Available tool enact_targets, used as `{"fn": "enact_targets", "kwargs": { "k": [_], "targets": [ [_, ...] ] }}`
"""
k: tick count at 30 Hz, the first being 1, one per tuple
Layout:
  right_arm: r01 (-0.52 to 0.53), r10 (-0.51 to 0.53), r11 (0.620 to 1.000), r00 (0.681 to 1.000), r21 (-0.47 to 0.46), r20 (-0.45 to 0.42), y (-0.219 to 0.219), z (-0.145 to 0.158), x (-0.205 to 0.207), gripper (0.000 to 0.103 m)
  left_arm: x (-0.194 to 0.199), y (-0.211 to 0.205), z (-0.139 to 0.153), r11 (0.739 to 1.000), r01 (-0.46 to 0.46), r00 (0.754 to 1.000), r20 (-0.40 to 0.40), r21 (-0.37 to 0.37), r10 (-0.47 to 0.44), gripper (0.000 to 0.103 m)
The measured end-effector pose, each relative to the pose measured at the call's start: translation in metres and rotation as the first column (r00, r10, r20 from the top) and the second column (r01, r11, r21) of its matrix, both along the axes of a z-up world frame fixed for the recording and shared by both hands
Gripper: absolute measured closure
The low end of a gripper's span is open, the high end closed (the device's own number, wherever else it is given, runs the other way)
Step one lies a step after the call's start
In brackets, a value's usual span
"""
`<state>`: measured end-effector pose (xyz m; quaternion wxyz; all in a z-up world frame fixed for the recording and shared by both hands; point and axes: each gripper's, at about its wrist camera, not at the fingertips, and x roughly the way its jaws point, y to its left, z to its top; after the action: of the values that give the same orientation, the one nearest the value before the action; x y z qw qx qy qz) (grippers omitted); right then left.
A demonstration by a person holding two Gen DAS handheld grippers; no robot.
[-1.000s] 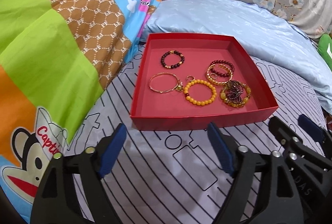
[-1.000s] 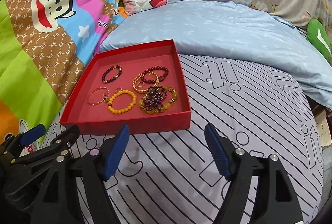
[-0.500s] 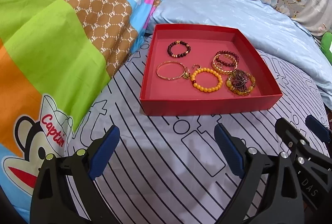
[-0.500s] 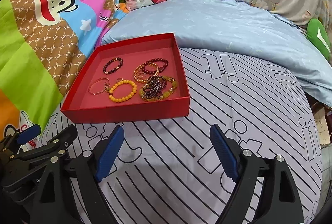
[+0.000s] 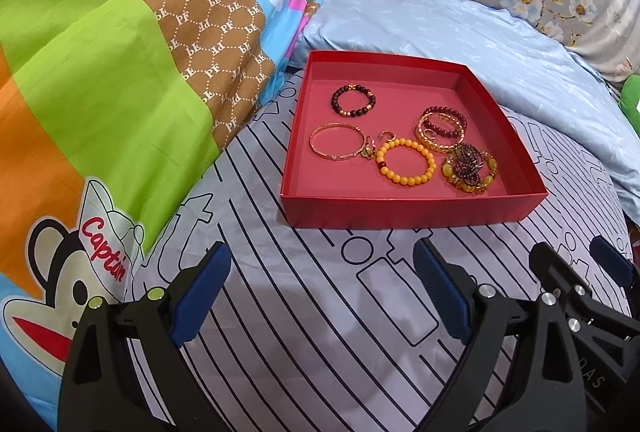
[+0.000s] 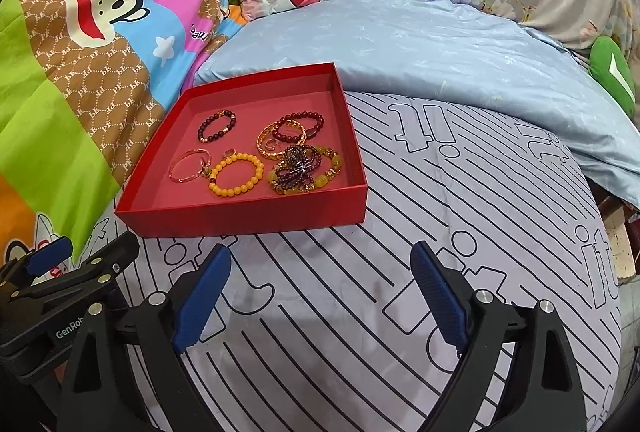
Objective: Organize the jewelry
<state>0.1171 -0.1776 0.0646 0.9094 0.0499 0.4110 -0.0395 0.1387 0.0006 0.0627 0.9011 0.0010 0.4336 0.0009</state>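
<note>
**Bracelets lay gathered in the red tray, both tongs empty**

Left wrist view showed, from left to right, the cartoon quilt [image 5: 100, 79], then the red tray [image 5: 400, 209] on the striped bed sheet [image 5: 304, 312], then the pale blue duvet [image 5: 460, 31]. Inside the tray lay a thin gold bangle [image 5: 335, 143], a dark bead bracelet [image 5: 354, 100] behind it, a yellow bead bracelet [image 5: 405, 161], and at the right a gold coil with dark red beads [image 5: 441, 127] and a tangled heap of beads [image 5: 470, 167].

The left tongs [image 5: 322, 290] had just been opening and stood wide with nothing between them, short of the tray. The right tongs [image 6: 321, 292] had also just been opening, empty, over bare sheet.

The bracelets looked light. The bead strands would probably be slack and roll under the pads, so a pinch across one side of a loop seemed safest. The bangle seemed stiff and slippery. The heap might drag its neighbours along.

Only the right wrist view showed the sheet right of the tray, with no jewelry on it, and the green cushion [image 6: 612, 75].
</note>
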Motion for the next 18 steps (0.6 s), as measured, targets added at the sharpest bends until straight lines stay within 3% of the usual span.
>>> {"fn": "enact_targets", "kwargs": {
  "k": [3, 18],
  "targets": [
    [0.003, -0.003, 1.0, 1.0, -0.011, -0.004, 0.0014, -0.001, 0.0002, 0.008, 0.0007, 0.0015, -0.0018, 1.0, -0.008, 1.0, -0.004, 0.001, 0.008, 0.015],
    [-0.001, 0.001, 1.0, 1.0, -0.031, -0.016, 0.0039, -0.0058, -0.0014, 0.007, 0.0009, 0.003, -0.0079, 1.0, -0.025, 1.0, -0.013, -0.001, 0.025, 0.015]
  ]
}}
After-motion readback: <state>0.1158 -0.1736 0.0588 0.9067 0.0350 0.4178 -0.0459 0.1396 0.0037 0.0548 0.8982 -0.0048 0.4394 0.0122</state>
